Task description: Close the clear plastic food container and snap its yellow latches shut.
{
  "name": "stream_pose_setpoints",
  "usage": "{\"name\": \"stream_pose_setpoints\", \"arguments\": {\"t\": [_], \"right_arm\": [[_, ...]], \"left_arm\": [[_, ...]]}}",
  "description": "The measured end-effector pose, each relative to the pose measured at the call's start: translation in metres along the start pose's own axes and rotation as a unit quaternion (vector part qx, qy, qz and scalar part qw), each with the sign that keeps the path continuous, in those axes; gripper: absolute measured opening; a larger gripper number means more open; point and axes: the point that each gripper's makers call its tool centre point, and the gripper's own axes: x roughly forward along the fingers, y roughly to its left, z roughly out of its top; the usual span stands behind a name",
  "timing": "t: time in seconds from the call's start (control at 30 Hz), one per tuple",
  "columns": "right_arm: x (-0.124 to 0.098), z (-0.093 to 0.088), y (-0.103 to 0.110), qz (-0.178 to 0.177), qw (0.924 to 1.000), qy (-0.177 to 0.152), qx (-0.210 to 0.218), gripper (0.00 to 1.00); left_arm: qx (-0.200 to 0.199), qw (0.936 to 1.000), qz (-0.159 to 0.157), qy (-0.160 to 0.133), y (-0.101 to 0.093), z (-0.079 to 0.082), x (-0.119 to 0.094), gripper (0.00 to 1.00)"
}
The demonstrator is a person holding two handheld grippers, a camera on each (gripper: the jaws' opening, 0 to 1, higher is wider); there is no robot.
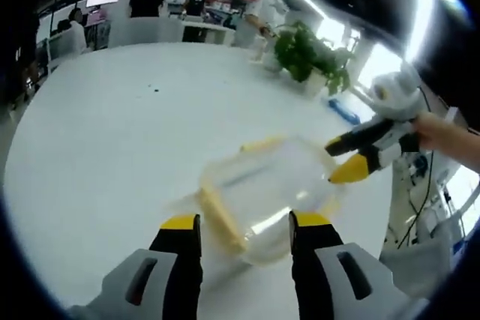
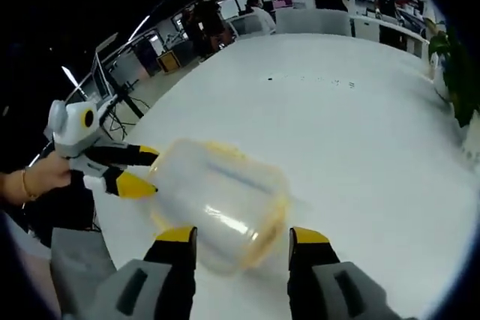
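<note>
**Container between two spread grippers, latches not yet pressed**

Left gripper view: the container [image 1: 266, 196] lies blurred on the white table [image 1: 112, 148], near the table's close edge, just ahead of the left gripper [image 1: 246, 230]. Its jaws stand spread and hold nothing. A yellow latch [image 1: 221, 219] runs along the container's left side, close to the left jaw tip. The right gripper [image 1: 352, 159] comes in from the right, its yellow tips at the container's far right corner; whether they touch it I cannot tell.

Right gripper view: the container [image 2: 217, 204] sits directly ahead of the right gripper [image 2: 244, 241], whose jaws are spread and empty. Its long axis runs slantwise across the view, upper left to lower right. The left gripper [image 2: 127, 170], held in a hand [image 2: 34, 177], reaches its left end, jaws apart. The lid looks seated, though blur hides the seam. Both grippers seem about equally near.
</note>
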Motion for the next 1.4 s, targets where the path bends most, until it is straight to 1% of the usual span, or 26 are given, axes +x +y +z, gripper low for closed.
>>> {"name": "stream_pose_setpoints", "arguments": {"t": [0.03, 0.13, 0.2, 0.23, 0.33, 0.4, 0.47, 0.5, 0.53, 0.57, 0.6, 0.63, 0.8, 0.83, 0.87, 0.9, 0.97, 1.2, 1.27, 1.4], "right_arm": [[0.002, -0.001, 0.002, -0.001, 0.9999, -0.001, 0.01, 0.47], [0.003, 0.0, 0.001, -0.001, 1.0, -0.002, 0.009, 0.49], [0.003, 0.001, 0.001, -0.001, 1.0, 0.0, 0.009, 0.48], [0.004, 0.001, 0.001, -0.001, 1.0, 0.002, 0.009, 0.48], [0.004, 0.001, 0.001, 0.002, 0.9999, 0.011, 0.005, 0.47], [0.004, 0.001, 0.002, 0.005, 0.9998, 0.017, 0.007, 0.47], [0.005, 0.002, 0.001, 0.004, 0.9996, 0.018, 0.02, 0.45], [0.005, 0.003, 0.0, 0.003, 0.9996, 0.018, 0.023, 0.44], [0.006, 0.003, 0.001, 0.004, 0.9995, 0.019, 0.026, 0.44], [0.006, 0.004, 0.0, 0.002, 0.9993, 0.017, 0.033, 0.43], [0.006, 0.005, -0.001, 0.002, 0.9992, 0.019, 0.036, 0.43], [0.006, 0.005, 0.0, 0.001, 0.9991, 0.022, 0.035, 0.43], [0.006, 0.004, -0.001, 0.006, 0.999, 0.02, 0.038, 0.42], [0.007, 0.004, -0.001, 0.008, 0.999, 0.02, 0.04, 0.4], [0.008, -0.001, -0.002, 0.011, 0.9972, 0.025, 0.069, 0.41], [0.009, 0.001, -0.005, 0.008, 0.998, 0.017, 0.061, 0.41], [0.011, 0.001, -0.002, 0.001, 0.9985, 0.011, 0.054, 0.41], [0.012, 0.003, 0.002, -0.014, 0.9981, 0.001, 0.06, 0.44], [0.014, 0.003, 0.004, -0.023, 0.9979, 0.0, 0.061, 0.45], [0.018, 0.008, 0.006, -0.022, 0.9981, -0.012, 0.056, 0.45]], "left_arm": [[-0.001, 1.0, 0.004, 0.001, 0.001, 0.0, 0.0, 0.43], [0.0, 1.0, 0.003, 0.001, 0.001, 0.0, 0.0, 0.42], [-0.003, 1.0, 0.005, 0.001, 0.001, 0.0, 0.001, 0.42], [-0.016, 0.9998, 0.011, 0.0, 0.001, 0.0, 0.002, 0.42], [-0.014, 0.9997, 0.022, 0.003, 0.0, 0.002, 0.003, 0.42], [-0.016, 0.9996, 0.023, 0.005, 0.0, 0.002, 0.004, 0.41], [-0.023, 0.9994, 0.026, 0.007, -0.001, 0.001, 0.005, 0.4], [-0.014, 0.9994, 0.028, 0.018, -0.002, 0.0, 0.003, 0.4], [-0.02, 0.9992, 0.027, 0.02, -0.002, 0.0, 0.003, 0.39], [-0.008, 0.9991, 0.028, 0.032, 0.0, -0.004, -0.002, 0.38], [-0.009, 0.9995, 0.023, 0.017, -0.005, 0.0, -0.003, 0.38], [-0.012, 0.9995, 0.024, 0.017, -0.003, -0.002, 0.002, 0.38], [-0.014, 0.9995, 0.026, 0.011, -0.003, -0.001, 0.004, 0.38], [-0.015, 0.9995, 0.025, 0.011, -0.003, -0.001, 0.003, 0.38], [-0.015, 0.9995, 0.026, 0.01, -0.003, -0.001, 0.004, 0.38], [-0.018, 0.9995, 0.023, 0.011, -0.003, -0.001, 0.003, 0.38], [-0.017, 0.9995, 0.023, 0.012, -0.003, -0.001, 0.004, 0.38], [-0.014, 0.9996, 0.024, 0.008, -0.003, -0.001, 0.003, 0.38], [-0.014, 0.9996, 0.026, 0.003, -0.002, -0.002, 0.002, 0.39], [-0.018, 0.9993, 0.031, -0.008, 0.003, -0.002, -0.001, 0.39]]}}
